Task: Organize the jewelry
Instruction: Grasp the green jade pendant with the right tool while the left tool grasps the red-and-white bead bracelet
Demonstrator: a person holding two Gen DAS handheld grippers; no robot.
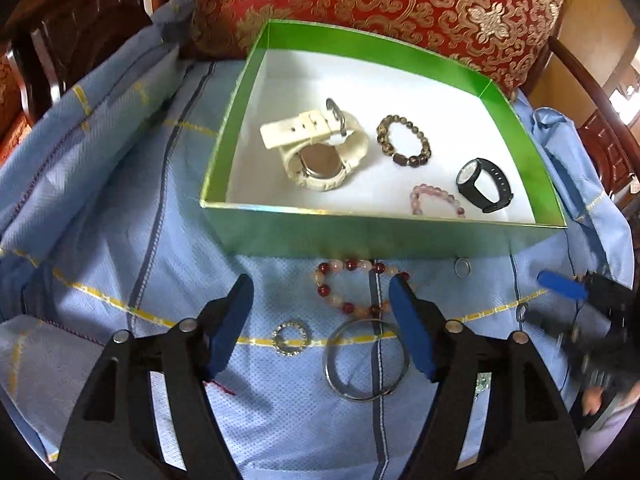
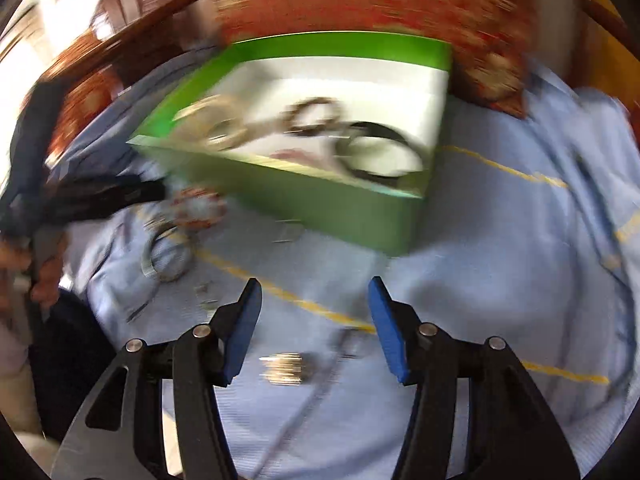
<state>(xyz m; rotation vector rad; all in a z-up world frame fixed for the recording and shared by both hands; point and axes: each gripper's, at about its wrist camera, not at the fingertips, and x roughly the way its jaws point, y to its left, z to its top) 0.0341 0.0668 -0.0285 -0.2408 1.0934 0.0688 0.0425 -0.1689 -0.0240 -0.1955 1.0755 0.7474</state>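
Note:
A green box (image 1: 384,236) holds a white watch (image 1: 316,148), a brown bead bracelet (image 1: 404,140), a black watch (image 1: 484,184) and a pink bead bracelet (image 1: 436,200). On the blue cloth in front of it lie a red-and-white bead bracelet (image 1: 356,288), a small ring (image 1: 463,267), a sparkly ring (image 1: 290,338) and a metal bangle (image 1: 366,360). My left gripper (image 1: 322,284) hangs open above the red-and-white bracelet and the bangle, holding nothing. My right gripper (image 2: 315,282) is open over the cloth; a blurred shiny piece (image 2: 284,368) lies below it. The right wrist view is smeared.
A red and gold cushion (image 1: 400,8) stands behind the box. Dark wooden chair arms (image 1: 60,40) flank the seat. The blue cloth (image 1: 120,240) is creased and bunched at the left and right. A person's hand (image 2: 44,280) shows at the left edge.

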